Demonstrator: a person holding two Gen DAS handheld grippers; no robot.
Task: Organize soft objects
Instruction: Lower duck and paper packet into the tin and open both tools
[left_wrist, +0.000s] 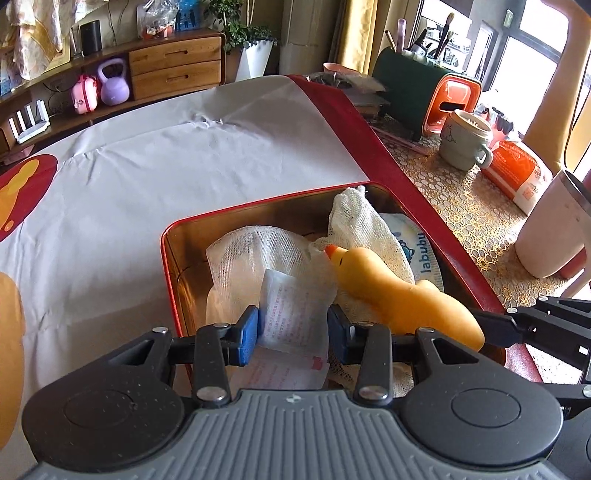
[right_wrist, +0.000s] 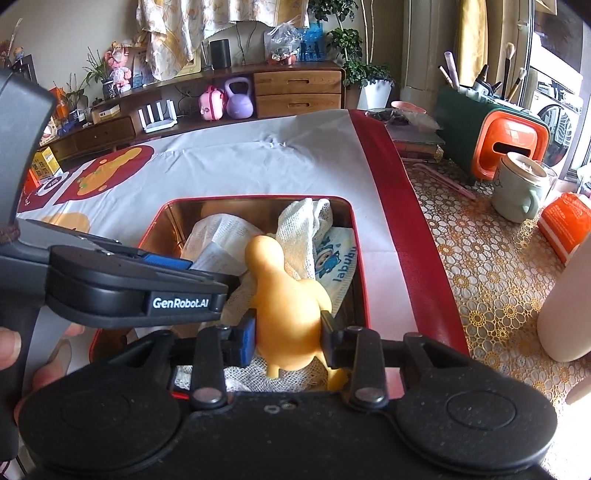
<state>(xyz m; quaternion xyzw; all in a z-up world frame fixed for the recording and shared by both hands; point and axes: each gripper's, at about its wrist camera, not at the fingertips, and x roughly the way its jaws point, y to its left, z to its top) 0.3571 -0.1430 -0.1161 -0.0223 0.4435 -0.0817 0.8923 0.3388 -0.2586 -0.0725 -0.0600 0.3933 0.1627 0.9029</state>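
Note:
A red-rimmed metal tin (left_wrist: 173, 254) (right_wrist: 155, 218) stands on the white tablecloth and holds soft items. My left gripper (left_wrist: 292, 325) is shut on a white printed packet (left_wrist: 291, 314) over the tin's near side. My right gripper (right_wrist: 288, 332) is shut on a yellow rubber duck (right_wrist: 284, 295) (left_wrist: 388, 288), held over the tin with its head pointing away. In the tin lie a white mesh pouch (left_wrist: 251, 251) (right_wrist: 218, 229), a cream net cloth (left_wrist: 362, 225) (right_wrist: 303, 221) and a blue "labubu" pack (left_wrist: 421, 247) (right_wrist: 334, 258). The left gripper's body (right_wrist: 122, 284) shows in the right wrist view.
To the right, on a gold lace cloth, stand a pale green mug (left_wrist: 465, 138) (right_wrist: 521, 188), an orange-and-green holder (left_wrist: 443, 99) (right_wrist: 509, 144), an orange pack (left_wrist: 517, 173) and a white cylinder (left_wrist: 550, 232) (right_wrist: 569, 306). A wooden sideboard (right_wrist: 295, 88) lines the back wall.

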